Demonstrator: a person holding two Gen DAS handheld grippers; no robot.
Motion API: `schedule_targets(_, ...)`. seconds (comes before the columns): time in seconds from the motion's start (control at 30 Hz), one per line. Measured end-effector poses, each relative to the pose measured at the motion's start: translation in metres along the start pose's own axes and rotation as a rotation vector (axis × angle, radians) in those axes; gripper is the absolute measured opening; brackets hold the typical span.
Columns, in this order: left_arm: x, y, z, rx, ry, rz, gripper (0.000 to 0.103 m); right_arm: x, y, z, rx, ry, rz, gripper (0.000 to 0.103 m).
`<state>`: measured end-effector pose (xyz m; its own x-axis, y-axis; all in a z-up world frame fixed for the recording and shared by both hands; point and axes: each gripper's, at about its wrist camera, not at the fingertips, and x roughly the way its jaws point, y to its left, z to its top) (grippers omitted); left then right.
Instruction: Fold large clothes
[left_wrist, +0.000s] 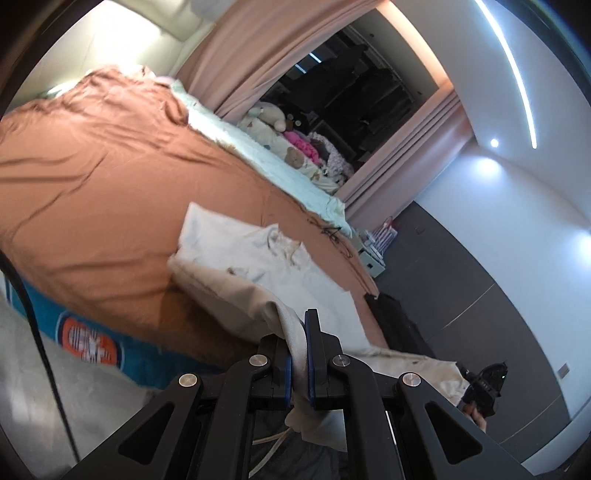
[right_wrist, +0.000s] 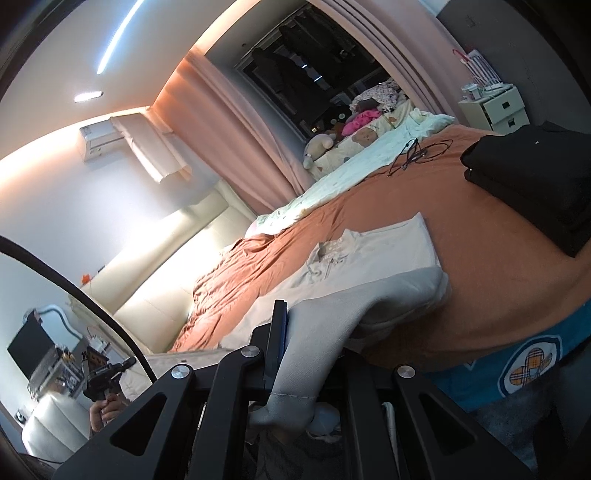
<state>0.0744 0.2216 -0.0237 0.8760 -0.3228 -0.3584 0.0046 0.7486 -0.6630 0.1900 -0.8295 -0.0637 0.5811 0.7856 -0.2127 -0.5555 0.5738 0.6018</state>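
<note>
Your left gripper (left_wrist: 301, 354) and right gripper (right_wrist: 295, 343) each clamp the cream garment (left_wrist: 258, 258); collar at 12 o'clock, apparently half-folded; black stack (right_wrist: 535, 184) done.

Cream garment (left_wrist: 280, 266) in left gripper (left_wrist: 300, 354)

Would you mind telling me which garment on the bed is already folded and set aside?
The black garment stacked near the bed's corner. The cream garment is spread on the orange sheet, its edge clamped by both the left gripper and right gripper.
</note>
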Motion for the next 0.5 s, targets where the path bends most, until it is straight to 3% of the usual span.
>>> schedule_targets(0.2,0.035,-0.012,0.048,0.046,-0.015,0.011,0.006,0.033,-0.004,0.040,-0.017,-0.030,0.006,0.004)
schedule_targets(0.5,0.088,-0.017,0.116,0.068,-0.055,0.038,0.006,0.116,-0.007,0.104,-0.033,-0.052,-0.006,0.004)
